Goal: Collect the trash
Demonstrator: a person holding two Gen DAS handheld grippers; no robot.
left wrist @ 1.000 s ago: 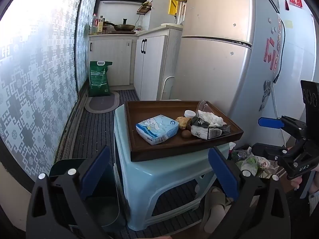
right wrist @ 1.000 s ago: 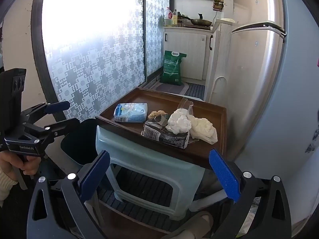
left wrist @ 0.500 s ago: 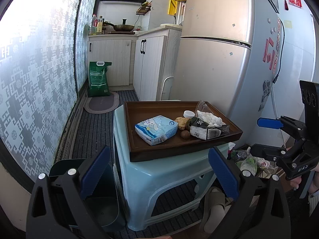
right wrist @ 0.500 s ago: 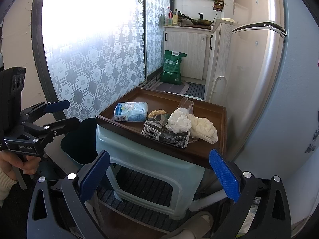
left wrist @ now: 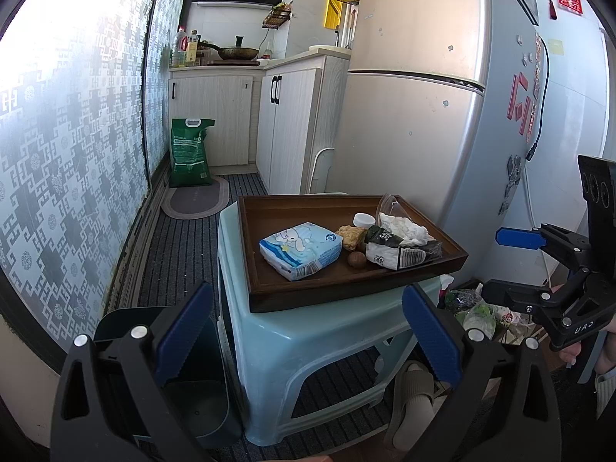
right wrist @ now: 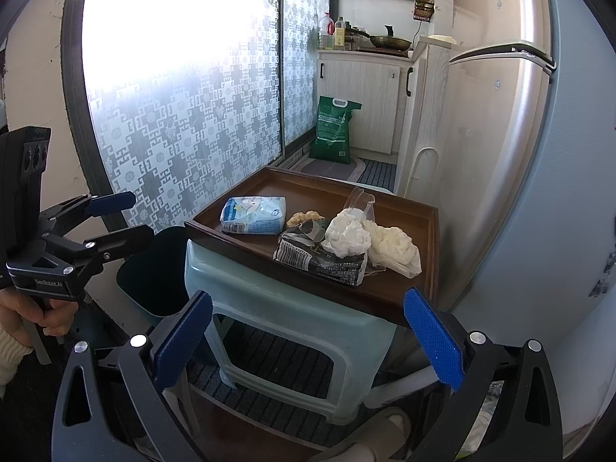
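- While the left wrist view looks over a pale green plastic stool (left wrist: 308,331), the left gripper (left wrist: 308,327) fills the lower frame with its blue-padded jaws wide apart and empty.
- At centre, a brown wooden tray (left wrist: 269,288) rests on the stool, holding a blue tissue pack (left wrist: 300,248), a crumpled white tissue (left wrist: 404,227), a black-and-white wrapper (left wrist: 400,254), a white cap (left wrist: 364,218) and a small brown nut (left wrist: 356,259).
- At lower left stands a dark bin (left wrist: 192,404); at right edge, the right gripper (left wrist: 516,265) hangs open.
- From the right wrist view, the right gripper (right wrist: 308,331) spreads open at the bottom, holding nothing.
- Tray (right wrist: 385,300) sits mid-frame with two tissue wads (right wrist: 346,235); the bin (right wrist: 154,269) is left of the stool, the left gripper (right wrist: 127,215) open at left edge.
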